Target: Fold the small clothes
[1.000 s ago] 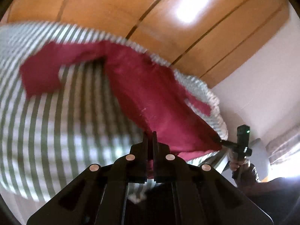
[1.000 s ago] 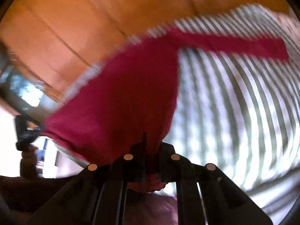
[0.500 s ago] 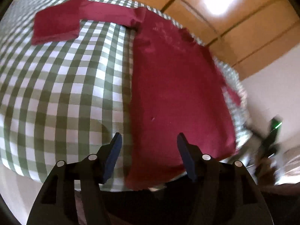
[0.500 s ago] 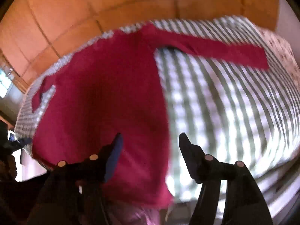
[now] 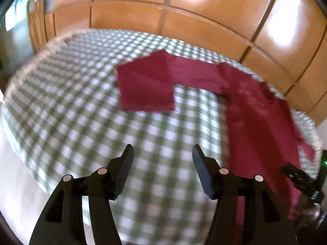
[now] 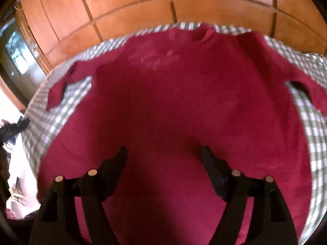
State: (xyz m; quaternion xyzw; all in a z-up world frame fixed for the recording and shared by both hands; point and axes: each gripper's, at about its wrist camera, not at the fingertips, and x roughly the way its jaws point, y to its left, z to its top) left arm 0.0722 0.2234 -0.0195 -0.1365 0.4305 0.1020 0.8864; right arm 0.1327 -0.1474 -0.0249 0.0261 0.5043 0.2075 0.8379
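Note:
A dark red long-sleeved top [image 6: 173, 102] lies spread flat on the green-and-white checked cloth [image 6: 314, 134], with its collar at the far edge. My right gripper [image 6: 164, 151] hovers over the top's lower body; its jaws are opening and hold nothing. In the left wrist view the top's body [image 5: 261, 122] runs down the right side. One sleeve [image 5: 145, 85] reaches left, its end bent towards me. My left gripper [image 5: 162, 151] hangs over bare checked cloth [image 5: 81, 102] to the left of the body, its jaws opening with nothing between them. The right gripper [image 5: 302, 181] shows at the right edge.
Orange wooden panelled doors [image 5: 184, 4] stand close behind the covered table. The cloth's rounded edge [image 5: 24, 147] drops off at the left. A window or glass door [image 6: 18, 55] shows at the far left. Pale items [image 6: 18, 175] lie below the table's left edge.
Both grippers have let go of the red top, which now lies flat on the cloth. Both have opened; the left has swung left over bare cloth, the right over the top's body.

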